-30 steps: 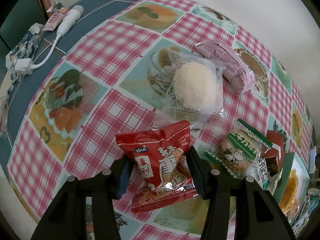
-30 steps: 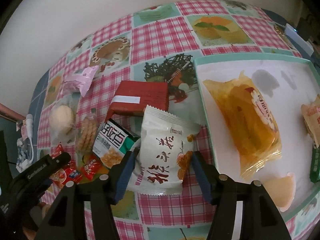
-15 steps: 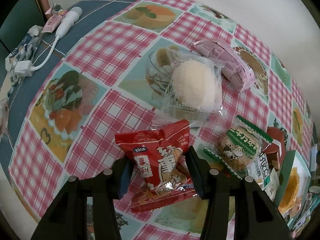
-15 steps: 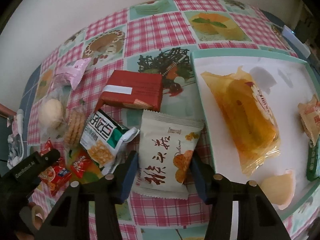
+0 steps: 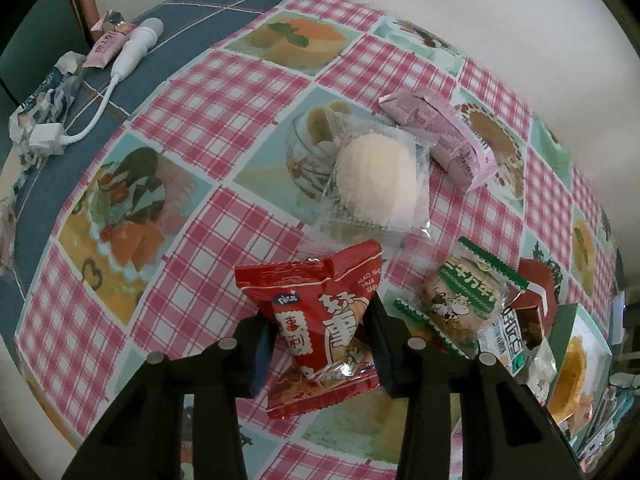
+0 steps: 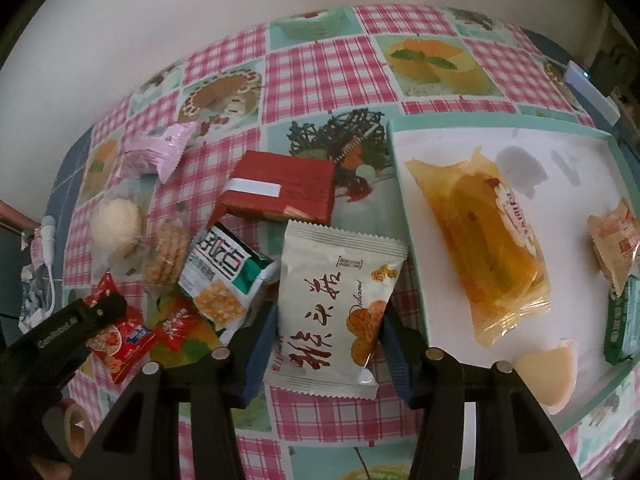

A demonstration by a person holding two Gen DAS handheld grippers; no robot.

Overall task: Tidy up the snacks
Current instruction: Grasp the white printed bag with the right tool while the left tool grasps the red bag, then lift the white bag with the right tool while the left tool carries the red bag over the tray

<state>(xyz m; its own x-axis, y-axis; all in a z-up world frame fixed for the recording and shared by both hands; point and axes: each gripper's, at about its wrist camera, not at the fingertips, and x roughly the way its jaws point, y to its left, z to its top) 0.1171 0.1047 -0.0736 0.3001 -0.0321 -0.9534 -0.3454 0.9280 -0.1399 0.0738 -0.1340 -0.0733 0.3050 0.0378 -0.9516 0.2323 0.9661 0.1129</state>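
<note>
Pinching a red snack packet (image 5: 320, 320), the left tongs (image 5: 320, 344) have just been closing at lower centre. The right tongs (image 6: 328, 344) have closed on a white biscuit packet (image 6: 336, 304) beside the tray (image 6: 400, 200). A few snacks lie in the tray; several packets on the desk (image 5: 208, 128) seem left to sort.

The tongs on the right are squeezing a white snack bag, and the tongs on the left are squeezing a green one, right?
Not quite. The left tongs are squeezing a red snack bag, not a green one; the left wrist view shows it. The right tongs do hold the white snack bag.
</note>
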